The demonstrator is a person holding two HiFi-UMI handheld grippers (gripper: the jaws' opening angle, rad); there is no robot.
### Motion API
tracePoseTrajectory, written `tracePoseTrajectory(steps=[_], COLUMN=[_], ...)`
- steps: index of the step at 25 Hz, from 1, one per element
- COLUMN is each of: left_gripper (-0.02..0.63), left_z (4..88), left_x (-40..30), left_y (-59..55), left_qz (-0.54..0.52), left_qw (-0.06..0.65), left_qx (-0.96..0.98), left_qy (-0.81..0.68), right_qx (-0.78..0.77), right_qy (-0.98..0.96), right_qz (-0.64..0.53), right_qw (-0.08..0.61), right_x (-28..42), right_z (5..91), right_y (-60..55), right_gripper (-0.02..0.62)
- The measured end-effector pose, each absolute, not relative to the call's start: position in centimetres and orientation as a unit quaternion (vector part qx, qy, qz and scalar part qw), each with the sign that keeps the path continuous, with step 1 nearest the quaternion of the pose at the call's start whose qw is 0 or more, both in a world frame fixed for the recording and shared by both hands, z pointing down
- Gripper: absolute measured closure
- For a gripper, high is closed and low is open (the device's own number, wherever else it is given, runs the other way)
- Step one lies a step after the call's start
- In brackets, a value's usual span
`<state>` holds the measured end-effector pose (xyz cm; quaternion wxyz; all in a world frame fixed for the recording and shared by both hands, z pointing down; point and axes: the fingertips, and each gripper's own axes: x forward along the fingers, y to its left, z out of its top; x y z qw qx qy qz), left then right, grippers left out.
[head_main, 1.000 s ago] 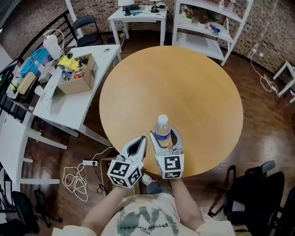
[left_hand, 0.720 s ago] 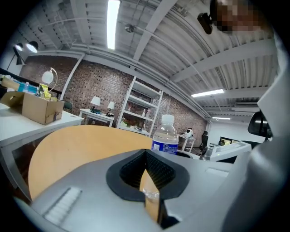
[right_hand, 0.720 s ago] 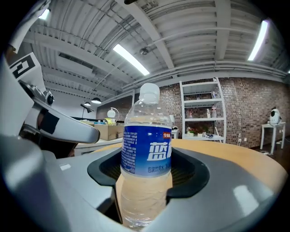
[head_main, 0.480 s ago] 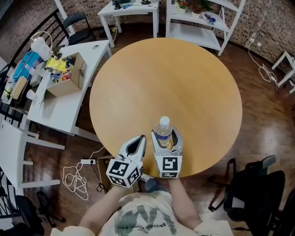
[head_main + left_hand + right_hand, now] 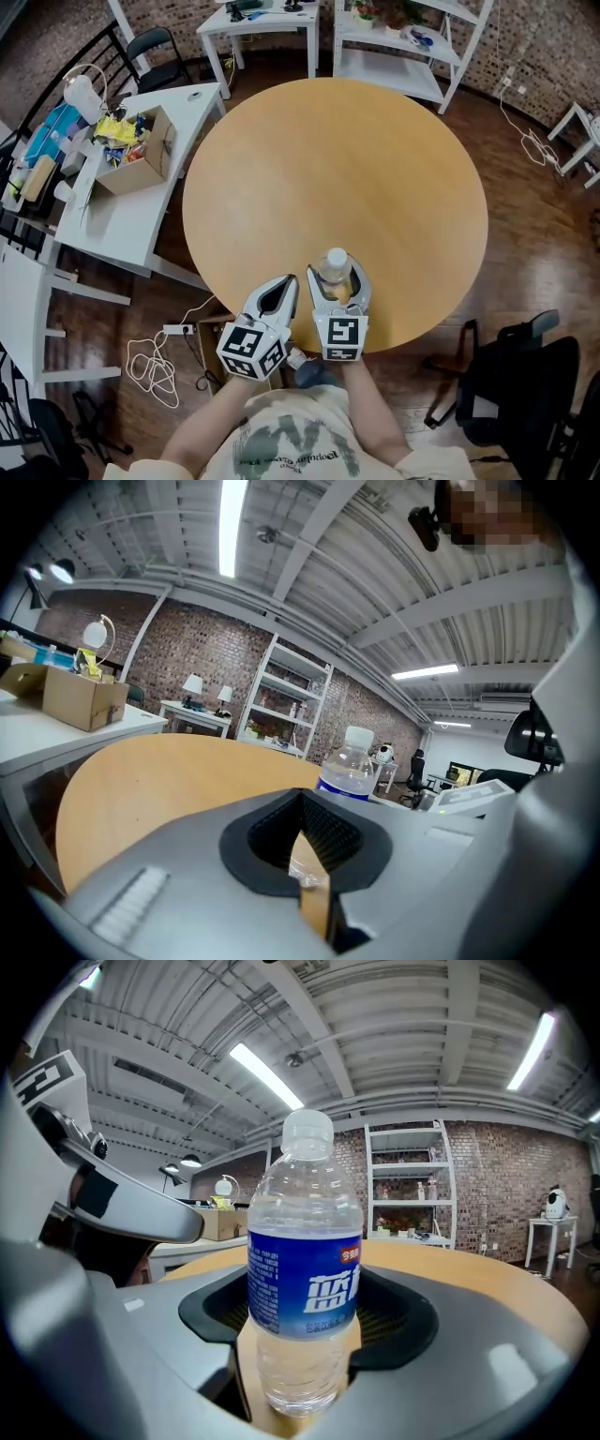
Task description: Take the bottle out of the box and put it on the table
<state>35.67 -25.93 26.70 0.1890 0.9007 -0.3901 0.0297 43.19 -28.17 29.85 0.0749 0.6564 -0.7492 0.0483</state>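
The person wears a pale off-white T-shirt, seen at six o'clock in the head view. It is printed with grey-green camouflage-like blotches and a line of dark lettering too small to read. Its short sleeves show at five and seven o'clock.

The left gripper and right gripper are smooth light-grey plastic shells, rounded toward the tips. Black ribbed pads line their inner curves. Each carries a white cube with black square markers at its rear, toward six o'clock.

Bottle on round table; box on side table, left.
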Motion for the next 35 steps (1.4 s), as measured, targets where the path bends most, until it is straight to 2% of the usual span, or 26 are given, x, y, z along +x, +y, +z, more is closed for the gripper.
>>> tracePoseTrajectory(steps=[17,19,22,26,30,35], left_gripper=[0.614,0.612,0.614,0.612,0.613,0.612], left_z=[24.8,24.7,24.4,23.6,22.6,21.8], left_x=[32.5,32.5,32.5,32.5,32.5,32.6], left_y=[-20.0,-19.3,-18.1,-16.5,-15.1,-14.2], left_qz=[0.006,0.003,0.0,-0.008,-0.019,-0.033], left_qw=[0.177,0.177,0.175,0.172,0.164,0.155], left_qx=[0.904,0.904,0.906,0.909,0.911,0.913], left_qy=[-0.389,-0.389,-0.385,-0.38,-0.379,-0.376], right_qx=[0.67,0.668,0.663,0.649,0.632,0.617], right_qy=[-0.733,-0.735,-0.74,-0.754,-0.77,-0.784], right_qz=[0.072,0.065,0.057,0.051,0.048,0.034], right_qw=[0.093,0.096,0.096,0.087,0.07,0.062], right_x=[42.6,42.1,41.1,39.3,37.8,36.4], right_z=[29.0,28.3,26.8,24.6,22.6,21.0], right_y=[-22.8,-21.7,-19.9,-17.4,-15.0,-13.2], right_gripper=[0.293,0.322,0.403,0.465,0.58,0.595])
